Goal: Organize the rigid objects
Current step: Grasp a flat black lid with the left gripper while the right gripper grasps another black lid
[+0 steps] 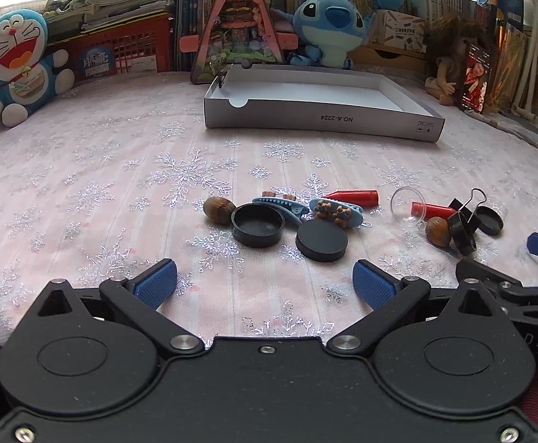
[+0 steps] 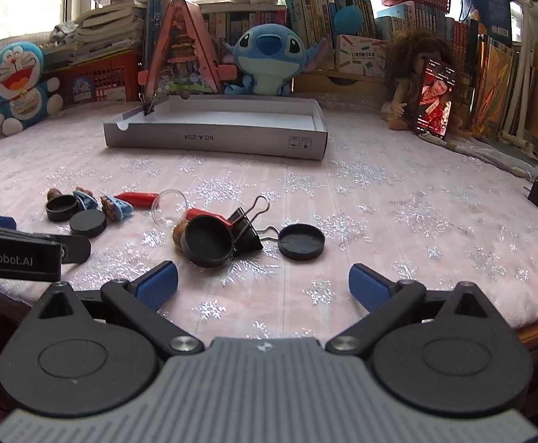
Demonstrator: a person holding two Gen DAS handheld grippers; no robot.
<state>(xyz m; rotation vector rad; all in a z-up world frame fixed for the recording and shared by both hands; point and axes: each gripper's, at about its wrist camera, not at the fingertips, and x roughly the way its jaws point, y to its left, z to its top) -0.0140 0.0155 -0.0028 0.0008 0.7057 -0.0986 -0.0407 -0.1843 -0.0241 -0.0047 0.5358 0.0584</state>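
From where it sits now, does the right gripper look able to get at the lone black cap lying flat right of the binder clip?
Probably yes. The right gripper is open, the black cap lies just ahead with bare cloth between, and only the binder clip crowds its left side.

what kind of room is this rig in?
Probably a home bedroom or study: packed bookshelves, plush toys such as the blue one, and a snowflake tablecloth under the clutter.

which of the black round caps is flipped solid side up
The cap nearest the left gripper; its flat closed face is up, unlike the hollow-up one beside it.
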